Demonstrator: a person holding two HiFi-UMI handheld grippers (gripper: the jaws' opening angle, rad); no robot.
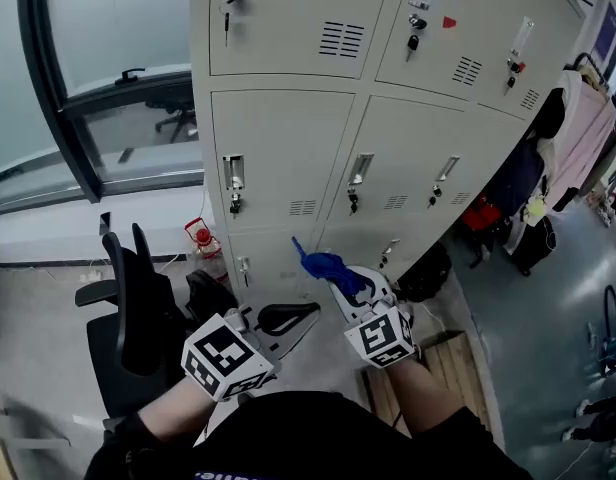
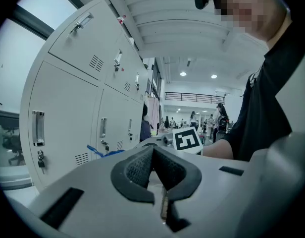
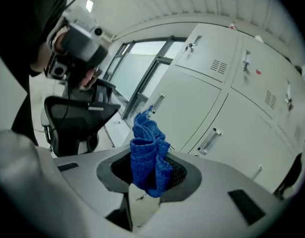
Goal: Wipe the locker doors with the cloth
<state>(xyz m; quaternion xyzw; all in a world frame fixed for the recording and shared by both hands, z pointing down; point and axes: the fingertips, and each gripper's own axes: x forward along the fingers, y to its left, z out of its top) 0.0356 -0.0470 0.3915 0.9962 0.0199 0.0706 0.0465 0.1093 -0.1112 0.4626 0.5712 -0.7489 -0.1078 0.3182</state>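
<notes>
Cream metal lockers (image 1: 388, 158) with handles and keys stand ahead in the head view. My right gripper (image 1: 340, 280) is shut on a bunched blue cloth (image 1: 326, 264), held a short way off the lower locker doors (image 1: 278, 253). In the right gripper view the cloth (image 3: 148, 152) stands up from the closed jaws, with the locker doors (image 3: 207, 108) behind it. My left gripper (image 1: 288, 320) hangs low and left of the right one, shut and empty. In the left gripper view its black pads (image 2: 152, 175) meet, and the lockers (image 2: 73, 113) stand to the left.
A black office chair (image 1: 138, 318) stands at my left, close to the left gripper. A red-capped bottle (image 1: 200, 238) sits on the floor by the locker's left corner. Clothes and bags (image 1: 538, 188) hang at the right end. A window (image 1: 88, 78) fills the left.
</notes>
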